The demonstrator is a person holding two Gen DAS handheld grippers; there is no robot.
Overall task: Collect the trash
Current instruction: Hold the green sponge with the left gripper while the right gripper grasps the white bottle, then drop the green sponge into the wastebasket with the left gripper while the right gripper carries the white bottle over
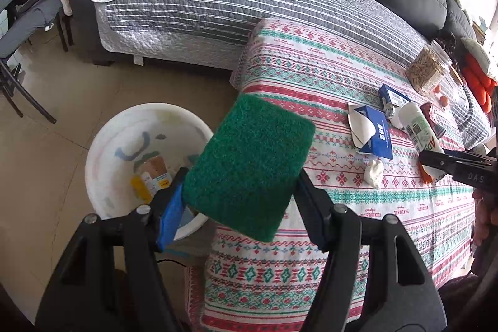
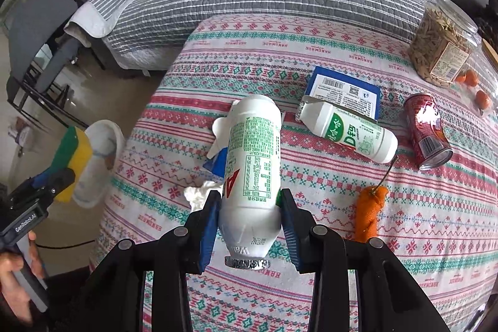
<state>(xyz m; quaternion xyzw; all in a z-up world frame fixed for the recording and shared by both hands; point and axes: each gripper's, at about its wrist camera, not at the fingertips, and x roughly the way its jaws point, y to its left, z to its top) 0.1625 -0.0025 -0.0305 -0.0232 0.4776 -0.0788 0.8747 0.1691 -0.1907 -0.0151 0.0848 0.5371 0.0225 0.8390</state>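
The left gripper pinches a scouring sponge between its blue-padded fingers, the green face filling the centre of the left wrist view, and the step in hand looks like carrying it over the white basin at lower left and letting go; to do it well, I judge the sponge should be brought fully past the basin's near rim before the jaws part, since it now hangs over the edge of the tablecloth and only partly over the basin; dropped early, it could land on the floor. In the right wrist view the sponge shows at left as a green layer on yellow foam, light and springy by the look of it, so it should fall flat but might bounce. The basin already holds a few small packets. The right gripper clamps a white yoghurt-drink bottle near its neck, foil cap toward the camera, lifted above the cloth at frame centre; it should wait its turn or follow to the same basin. Still on the cloth: a second white bottle, a red can, a blue carton, orange peel and a crumpled tissue.
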